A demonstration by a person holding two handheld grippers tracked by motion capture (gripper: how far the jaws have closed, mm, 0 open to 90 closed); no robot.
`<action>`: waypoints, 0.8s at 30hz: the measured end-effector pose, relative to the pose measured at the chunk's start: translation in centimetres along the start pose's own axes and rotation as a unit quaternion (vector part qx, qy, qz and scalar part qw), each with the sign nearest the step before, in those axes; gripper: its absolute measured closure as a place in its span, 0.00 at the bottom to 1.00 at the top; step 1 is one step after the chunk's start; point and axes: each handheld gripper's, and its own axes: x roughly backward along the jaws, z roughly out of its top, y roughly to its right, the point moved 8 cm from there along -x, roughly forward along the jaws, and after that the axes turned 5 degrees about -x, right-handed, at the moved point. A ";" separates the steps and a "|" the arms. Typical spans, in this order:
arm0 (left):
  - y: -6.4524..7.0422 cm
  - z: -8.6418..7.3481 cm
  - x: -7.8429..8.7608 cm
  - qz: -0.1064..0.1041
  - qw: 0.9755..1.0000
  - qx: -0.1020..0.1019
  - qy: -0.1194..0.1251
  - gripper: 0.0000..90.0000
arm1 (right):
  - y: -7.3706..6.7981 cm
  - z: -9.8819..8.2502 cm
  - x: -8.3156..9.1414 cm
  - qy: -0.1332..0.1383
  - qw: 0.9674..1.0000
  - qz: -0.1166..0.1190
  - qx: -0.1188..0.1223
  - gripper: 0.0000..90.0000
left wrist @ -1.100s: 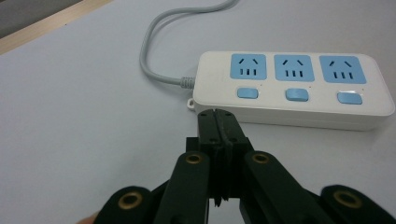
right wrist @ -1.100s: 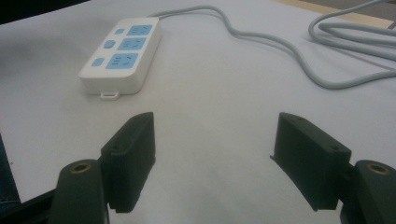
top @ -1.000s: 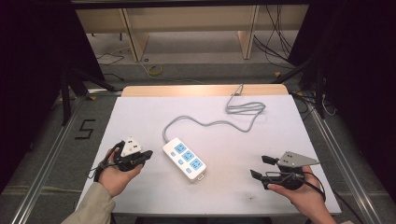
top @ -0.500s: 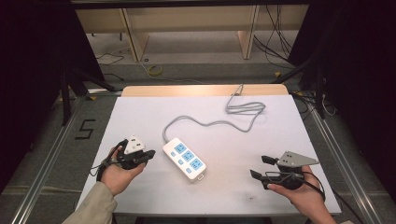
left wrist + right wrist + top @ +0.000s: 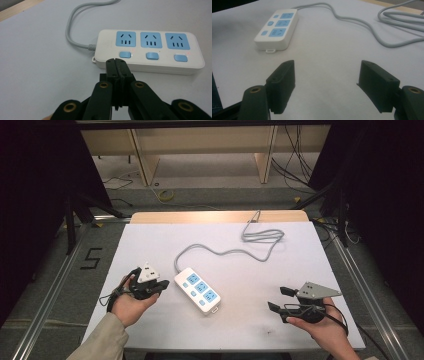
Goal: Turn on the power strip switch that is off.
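A white power strip [image 5: 197, 290] with three blue sockets and three blue switches lies near the middle of the table, its grey cable [image 5: 235, 251] snaking to the far edge. My left gripper [image 5: 161, 285] is shut with nothing in it, its tip close to the strip's left end. In the left gripper view the strip [image 5: 150, 51] lies crosswise, just beyond the shut left gripper [image 5: 116, 62], which points at the leftmost switch [image 5: 125, 54]. My right gripper [image 5: 279, 298] stands open at the right, well apart from the strip [image 5: 277, 27]. Nothing lies between the right gripper's [image 5: 327, 75] jaws.
The white table top [image 5: 150, 245] ends in a wooden strip [image 5: 215, 217] at the back. Cable loops [image 5: 402, 21] lie at the far right of the table. Metal rails [image 5: 55, 285] flank the table, and a floor with shelves lies beyond.
The left gripper has edged slightly toward the power strip. The right gripper has stayed still.
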 end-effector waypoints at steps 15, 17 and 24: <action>0.6 0.9 -0.8 -0.007 1.000 -0.008 -0.009 1.00 | 0.0 0.0 0.0 -0.001 1.000 0.000 -0.001 0.33; 0.7 1.0 -0.9 -0.009 1.000 -0.010 -0.010 1.00 | 0.0 0.0 0.0 -0.001 1.000 0.000 -0.001 0.33; 1.0 1.4 -1.2 -0.012 1.000 -0.011 -0.012 1.00 | 0.0 0.0 0.0 -0.001 1.000 0.000 -0.001 0.33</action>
